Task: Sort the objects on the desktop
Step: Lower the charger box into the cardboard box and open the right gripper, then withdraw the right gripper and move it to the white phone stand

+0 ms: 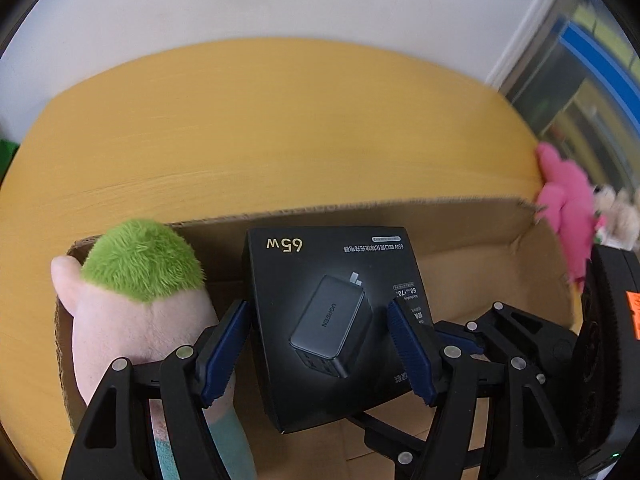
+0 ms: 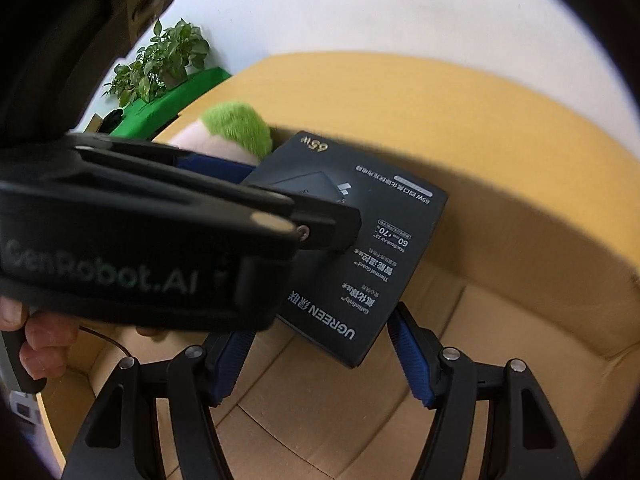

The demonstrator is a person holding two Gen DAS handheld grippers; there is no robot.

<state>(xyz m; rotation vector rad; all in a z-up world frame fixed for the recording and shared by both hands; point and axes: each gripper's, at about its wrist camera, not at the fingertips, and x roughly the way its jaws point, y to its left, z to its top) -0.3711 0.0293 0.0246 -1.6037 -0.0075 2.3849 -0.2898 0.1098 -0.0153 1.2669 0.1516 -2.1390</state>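
Observation:
A black UGREEN 65W charger box (image 1: 332,320) sits between the blue pads of my left gripper (image 1: 320,344), which is shut on its sides and holds it over an open cardboard box (image 1: 460,216). The charger box also shows in the right wrist view (image 2: 360,256), with the left gripper's body (image 2: 160,240) across it. My right gripper (image 2: 320,356) is open; the charger box's near corner lies between its pads without touching them. A pink plush with green hair (image 1: 140,292) lies in the cardboard box's left end.
The cardboard box stands on a yellow wooden table (image 1: 260,128) against a white wall. A pink plush (image 1: 568,204) and a beige plush (image 1: 616,212) lie past the box's right end. A potted plant (image 2: 160,60) on a green surface stands far left.

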